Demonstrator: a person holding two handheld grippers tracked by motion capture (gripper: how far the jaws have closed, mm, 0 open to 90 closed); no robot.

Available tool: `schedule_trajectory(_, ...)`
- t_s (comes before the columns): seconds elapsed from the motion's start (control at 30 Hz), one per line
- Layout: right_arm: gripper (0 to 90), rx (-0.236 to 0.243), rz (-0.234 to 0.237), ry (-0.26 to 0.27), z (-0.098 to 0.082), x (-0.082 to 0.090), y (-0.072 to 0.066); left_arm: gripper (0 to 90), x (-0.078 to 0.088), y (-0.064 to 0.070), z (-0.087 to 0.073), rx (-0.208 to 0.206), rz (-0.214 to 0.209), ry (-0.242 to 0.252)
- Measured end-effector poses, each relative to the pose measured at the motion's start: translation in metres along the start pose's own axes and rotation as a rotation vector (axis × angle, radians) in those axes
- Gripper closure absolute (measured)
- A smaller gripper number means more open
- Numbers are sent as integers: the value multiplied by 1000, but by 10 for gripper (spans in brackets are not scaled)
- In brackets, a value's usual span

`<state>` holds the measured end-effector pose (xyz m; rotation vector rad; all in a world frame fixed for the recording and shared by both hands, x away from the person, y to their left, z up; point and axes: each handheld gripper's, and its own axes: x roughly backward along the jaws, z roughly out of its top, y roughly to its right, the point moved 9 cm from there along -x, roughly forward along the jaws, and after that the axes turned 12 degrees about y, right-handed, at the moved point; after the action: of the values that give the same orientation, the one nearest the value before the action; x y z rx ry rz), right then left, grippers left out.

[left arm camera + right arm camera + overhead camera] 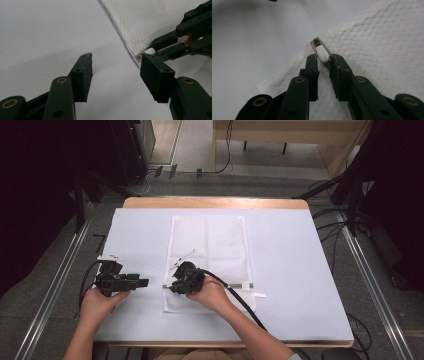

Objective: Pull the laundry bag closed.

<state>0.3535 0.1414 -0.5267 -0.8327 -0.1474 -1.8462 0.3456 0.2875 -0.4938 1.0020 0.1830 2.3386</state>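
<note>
**Inspector A:** High view. What is on the table (300, 270)?

**Inspector B:** A white mesh laundry bag (210, 245) lies flat at the middle of the pale cover. The right gripper (172, 285) is at the bag's near left edge, at the end of its zipper (235, 285). The left gripper (142, 282) rests on the bare cover just left of the bag, apart from it.

**Inspector A:** Left gripper view?

**Inspector B:** Jaws stand wide apart with nothing between them, table cover beneath. Beyond them, the right gripper (147, 51) pinches a small white zipper pull (149, 51) at the bag's (140, 22) corner.

**Inspector A:** Right gripper view?

**Inspector B:** The right gripper (324, 61) is clenched narrow on the white zipper pull (322, 55), the pads against its sides. The metal slider sits just beyond the tips.

**Inspector A:** Contents of the bag (382, 42)?

**Inspector B:** It lies flat; contents cannot be told.
</note>
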Motion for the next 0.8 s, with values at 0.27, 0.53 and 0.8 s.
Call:
schedule_trajectory(0.27,781,11,6,4,5,-6,-5,437,0,0,0,-5,-1,-4)
schedule_trajectory(0.53,818,12,18,-1,9,-14,-9,436,0,0,-1,-5,-2,-4)
schedule_trajectory(0.8,865,37,2,2,10,-17,-8,441,-1,2,-1,-10,-11,-8)
